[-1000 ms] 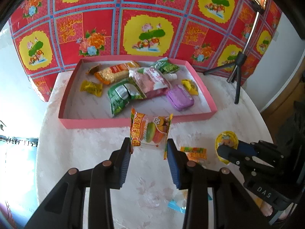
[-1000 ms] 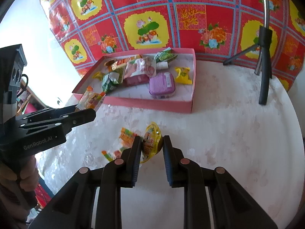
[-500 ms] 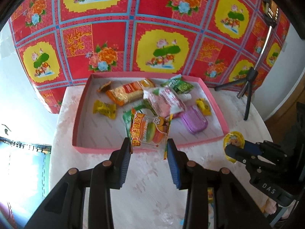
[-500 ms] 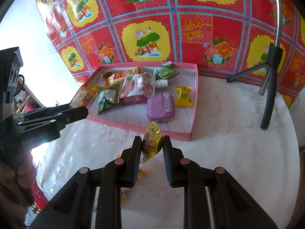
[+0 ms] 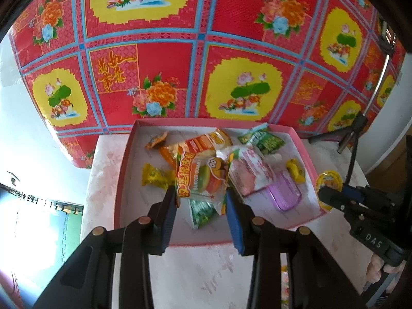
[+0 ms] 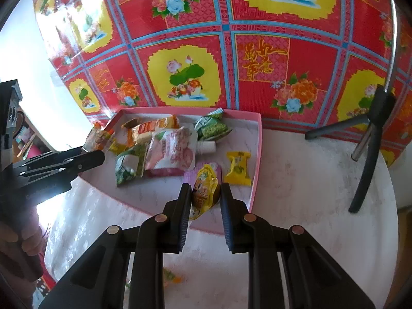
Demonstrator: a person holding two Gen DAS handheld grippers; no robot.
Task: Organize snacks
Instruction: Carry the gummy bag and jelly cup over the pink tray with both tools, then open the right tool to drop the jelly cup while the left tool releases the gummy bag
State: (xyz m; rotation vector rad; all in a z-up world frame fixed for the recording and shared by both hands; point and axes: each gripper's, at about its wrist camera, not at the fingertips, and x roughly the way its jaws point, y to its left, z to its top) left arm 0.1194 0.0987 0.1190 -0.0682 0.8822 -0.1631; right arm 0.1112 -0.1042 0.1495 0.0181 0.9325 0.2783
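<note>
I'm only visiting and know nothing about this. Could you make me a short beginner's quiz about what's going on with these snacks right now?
1. True or false: the left hand-held gripper is clamped on a burger gummy packet.
2. What does the right hand-held gripper hold? A) a purple case B) a yellow jelly cup C) nothing
3. Fill in: both snacks hang above the pink ____.

Key: 1 true; 2 B; 3 tray.

both claws [image 5: 202,200] [image 6: 204,198] now apparently over the tray [image 5: 123,180].
</note>
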